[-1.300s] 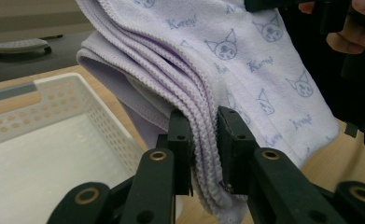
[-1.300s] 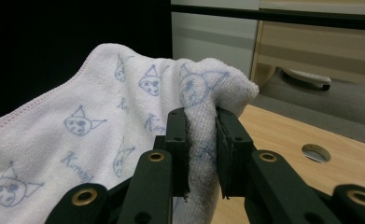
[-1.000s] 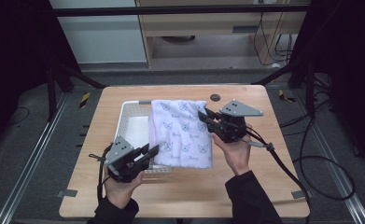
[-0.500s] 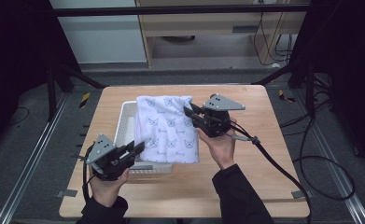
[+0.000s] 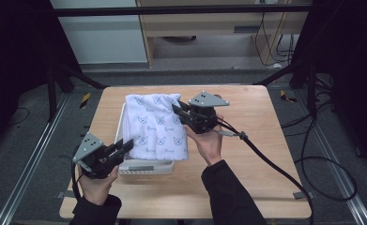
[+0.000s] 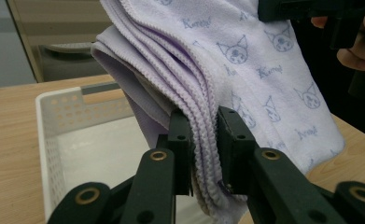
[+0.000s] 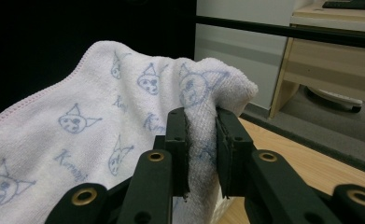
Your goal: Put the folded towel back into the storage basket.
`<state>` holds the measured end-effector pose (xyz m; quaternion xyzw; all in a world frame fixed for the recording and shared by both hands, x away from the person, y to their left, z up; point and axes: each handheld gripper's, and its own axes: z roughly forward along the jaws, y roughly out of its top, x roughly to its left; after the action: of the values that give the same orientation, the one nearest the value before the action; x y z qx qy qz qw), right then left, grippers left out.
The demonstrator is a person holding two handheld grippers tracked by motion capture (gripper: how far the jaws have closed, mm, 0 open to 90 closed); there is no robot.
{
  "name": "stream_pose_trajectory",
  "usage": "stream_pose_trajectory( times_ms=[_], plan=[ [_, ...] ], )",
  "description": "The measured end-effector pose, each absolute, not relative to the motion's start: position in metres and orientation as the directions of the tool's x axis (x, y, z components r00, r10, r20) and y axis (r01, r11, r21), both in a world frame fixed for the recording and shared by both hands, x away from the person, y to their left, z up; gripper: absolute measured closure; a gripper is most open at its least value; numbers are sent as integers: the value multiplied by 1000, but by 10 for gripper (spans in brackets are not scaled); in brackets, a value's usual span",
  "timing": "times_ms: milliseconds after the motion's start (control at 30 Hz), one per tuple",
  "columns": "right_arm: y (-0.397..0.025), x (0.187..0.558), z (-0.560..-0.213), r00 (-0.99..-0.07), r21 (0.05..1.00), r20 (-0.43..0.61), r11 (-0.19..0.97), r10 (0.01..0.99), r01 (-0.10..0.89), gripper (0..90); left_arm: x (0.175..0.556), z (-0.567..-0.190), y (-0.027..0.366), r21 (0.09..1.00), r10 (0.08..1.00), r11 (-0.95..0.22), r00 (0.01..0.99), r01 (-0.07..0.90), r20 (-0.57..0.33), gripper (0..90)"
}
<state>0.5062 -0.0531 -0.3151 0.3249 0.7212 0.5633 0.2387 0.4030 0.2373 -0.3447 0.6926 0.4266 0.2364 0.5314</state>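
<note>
High view: The towel [image 5: 158, 125] hung spread between the two claws, above the white basket [image 5: 146, 165] that stood on the left half of the bench [image 5: 256, 140]. The left claw [image 5: 126, 145] gripped the towel's near left corner, just beside the basket's near left rim. The right claw [image 5: 179, 110] gripped the far right corner, over the middle of the bench. The right half of the bench lay bare, with free room out to its right and near edges. The towel covered most of the basket; its near wall and a strip of its left rim remained visible. The cable [image 5: 265, 161] of the right claw trailed across the bench and off its right edge.

Left gripper view: The left claw [image 6: 203, 140] was clenched on a folded, stitched edge of the towel [image 6: 264, 70], several layers lying between the jaws. The basket [image 6: 54, 130] stood below with its perforated left wall and pale floor in sight; the cloth hid its right side. The other hand [image 6: 357, 42] was cut off at the upper right corner.

Right gripper view: The right claw [image 7: 201, 135] was clenched on a bunched corner of the towel [image 7: 77, 135]. The towel was white to pale lilac terry, printed with small blue cat-like faces and script too small to read. The cloth hid the basket below.
</note>
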Motion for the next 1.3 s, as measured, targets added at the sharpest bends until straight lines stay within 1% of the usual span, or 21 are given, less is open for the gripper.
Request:
stream_pose_trajectory(
  times_ms=[800,1300],
  plan=[
    [-4,537,-331,-693,963,11,179,720,201,766,422,-356,277,930,904,-30,407,366,-131,758],
    [10,550,-353,-676,948,-8,220,737,229,766,439,-377,277,915,924,-71,371,396,-89,759]
  ],
)
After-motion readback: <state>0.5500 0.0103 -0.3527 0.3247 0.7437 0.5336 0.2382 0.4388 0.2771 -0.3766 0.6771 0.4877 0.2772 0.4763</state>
